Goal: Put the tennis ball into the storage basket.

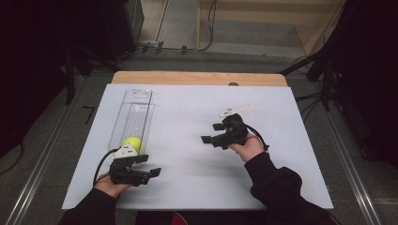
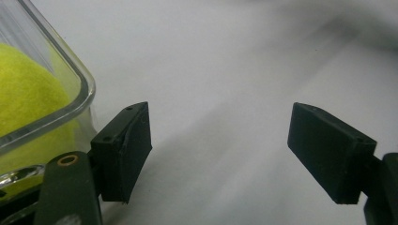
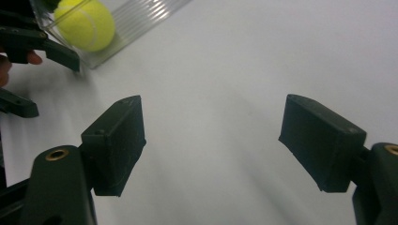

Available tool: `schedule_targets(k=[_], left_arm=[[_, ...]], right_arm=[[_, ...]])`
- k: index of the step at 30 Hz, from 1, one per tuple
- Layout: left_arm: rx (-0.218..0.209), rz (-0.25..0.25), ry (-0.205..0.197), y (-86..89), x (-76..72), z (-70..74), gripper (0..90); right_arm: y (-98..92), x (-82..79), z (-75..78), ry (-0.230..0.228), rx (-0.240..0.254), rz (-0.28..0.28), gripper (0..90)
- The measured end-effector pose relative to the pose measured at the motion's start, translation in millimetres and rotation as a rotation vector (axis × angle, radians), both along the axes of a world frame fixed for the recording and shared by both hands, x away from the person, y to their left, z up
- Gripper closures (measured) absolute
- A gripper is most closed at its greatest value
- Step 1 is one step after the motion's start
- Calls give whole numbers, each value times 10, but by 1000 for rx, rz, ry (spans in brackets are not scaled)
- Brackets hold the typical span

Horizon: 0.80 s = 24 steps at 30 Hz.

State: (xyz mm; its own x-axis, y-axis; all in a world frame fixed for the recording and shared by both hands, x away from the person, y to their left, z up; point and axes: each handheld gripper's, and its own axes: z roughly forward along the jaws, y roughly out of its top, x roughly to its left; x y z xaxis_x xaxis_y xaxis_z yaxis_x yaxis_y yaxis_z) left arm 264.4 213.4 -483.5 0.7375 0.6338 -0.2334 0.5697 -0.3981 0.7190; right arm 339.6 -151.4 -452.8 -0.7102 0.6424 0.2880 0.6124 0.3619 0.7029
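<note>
Tennis ball (image 1: 132,142) sits at the near end of the clear tube (image 1: 133,118) lying on the white table (image 1: 187,183). Left gripper (image 1: 148,165) just beside that end — jaws wide, empty. Right gripper (image 1: 212,133) well apart, mid-table — jaws wide, empty.

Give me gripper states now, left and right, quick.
Left gripper: open, holding nothing, beside the near end of the clear container with the tennis ball.
Right gripper: open, holding nothing, over the white table.
</note>
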Motion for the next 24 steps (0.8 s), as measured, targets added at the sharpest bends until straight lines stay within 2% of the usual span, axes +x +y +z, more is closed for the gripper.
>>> schedule_targets(k=[3,12,24], left_arm=[[-1,-4,0,0,-1,4,227],[-2,-2,-3,-6,-4,8,227],[-4,-10,-8,-6,-10,25,227]], right_arm=[[-123,-54,-36,6,2,-23,204],[-285,-193,-48,-17,-5,-54,204],[-526,-436,-74,-24,-4,-88,204]])
